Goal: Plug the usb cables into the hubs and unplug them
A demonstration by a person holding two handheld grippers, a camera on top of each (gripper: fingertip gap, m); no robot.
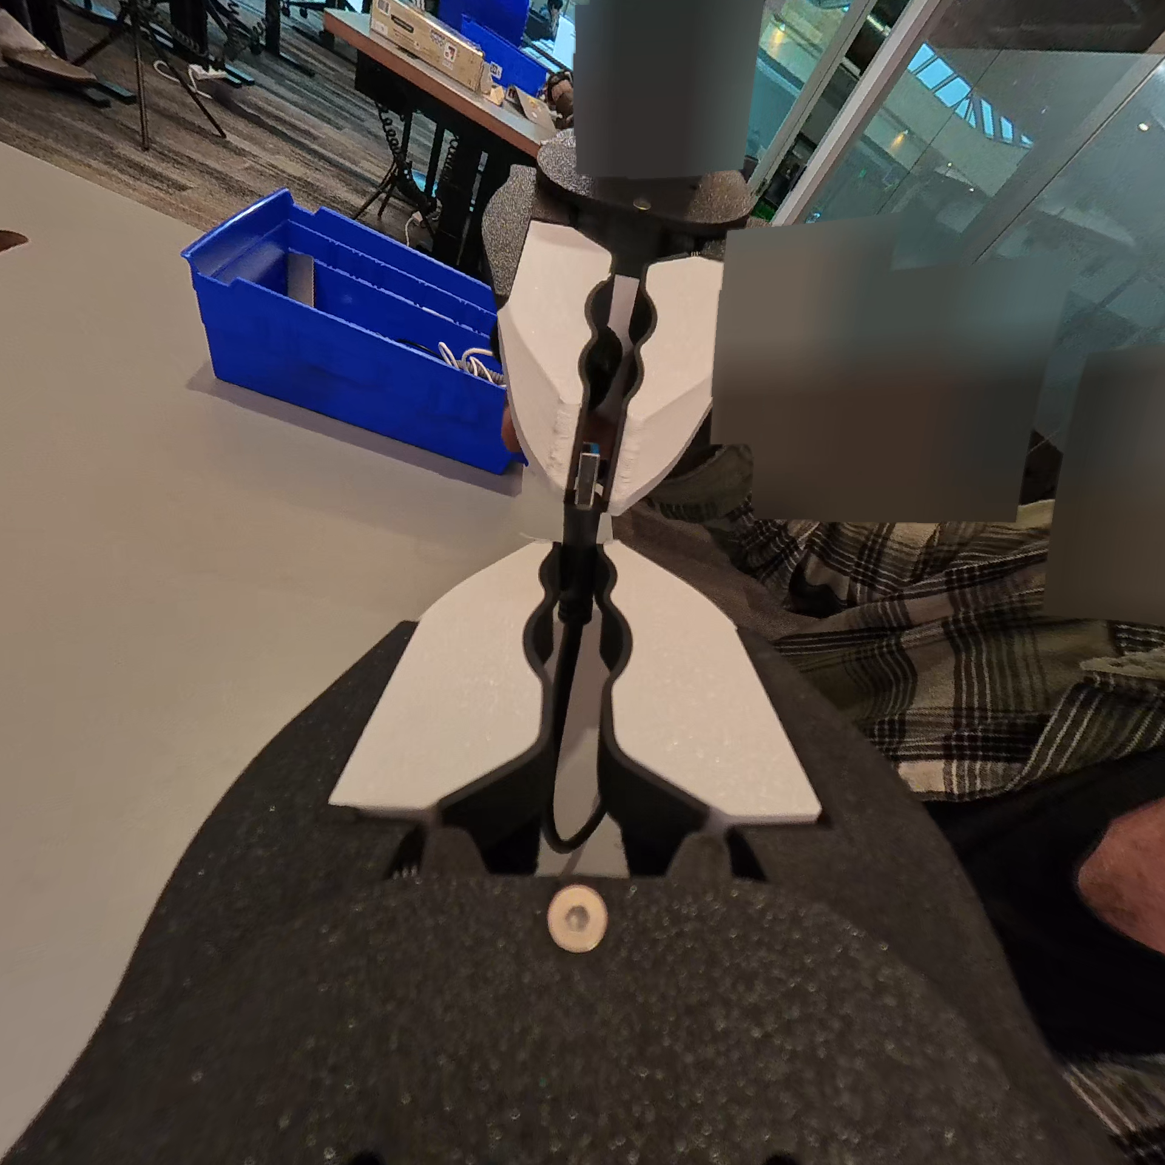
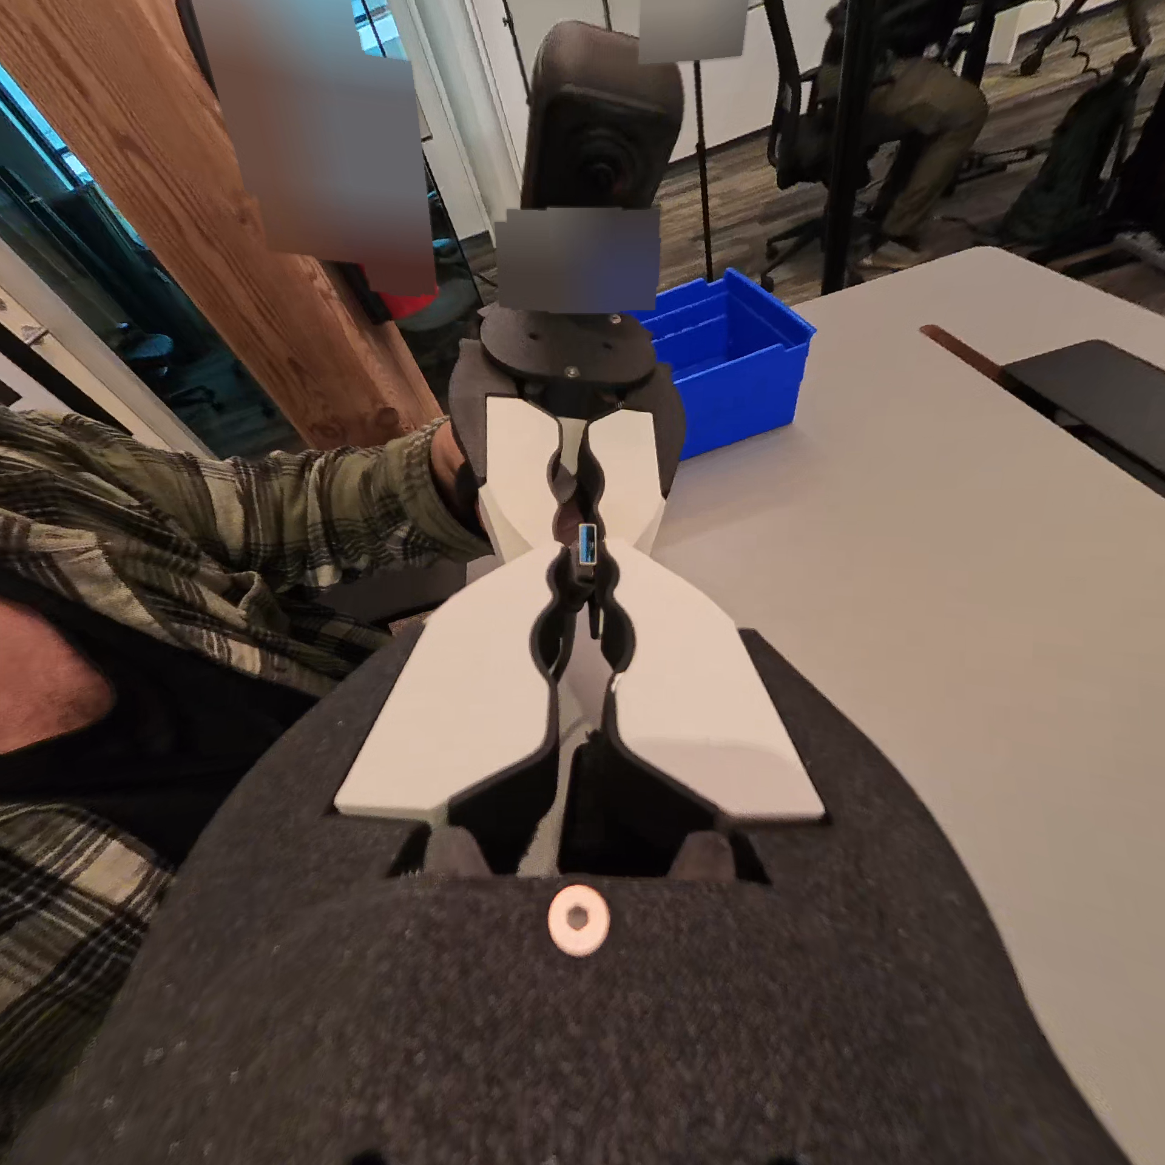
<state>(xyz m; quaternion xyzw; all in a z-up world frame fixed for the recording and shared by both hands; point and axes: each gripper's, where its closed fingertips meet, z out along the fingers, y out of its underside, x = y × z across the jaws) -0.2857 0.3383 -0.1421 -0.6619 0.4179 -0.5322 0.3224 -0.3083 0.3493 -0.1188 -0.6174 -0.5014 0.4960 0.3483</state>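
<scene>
My left gripper (image 1: 577,548) is shut on the black body of a USB cable plug (image 1: 586,479). The plug's metal end points forward, and its black cable (image 1: 567,725) runs back between my fingers. The right gripper (image 1: 596,504) faces it tip to tip, and the plug end reaches its fingertips. In the right wrist view my right gripper (image 2: 583,561) is shut on a small black piece (image 2: 581,577) with a thin cable hanging from it. I take the piece for the hub, and it is mostly hidden. The plug's blue end (image 2: 587,543) faces this camera from the left gripper (image 2: 577,526).
Both grippers hover over a grey table (image 1: 189,567) (image 2: 882,567). A blue bin (image 1: 315,353) (image 2: 737,391) with cables stands behind them. A person's plaid sleeves (image 1: 914,630) (image 2: 189,504) are close by. A dark flat pad (image 2: 1097,391) lies at the table's far right. Only a small space, under 4 cm, lies between the two pairs of fingers.
</scene>
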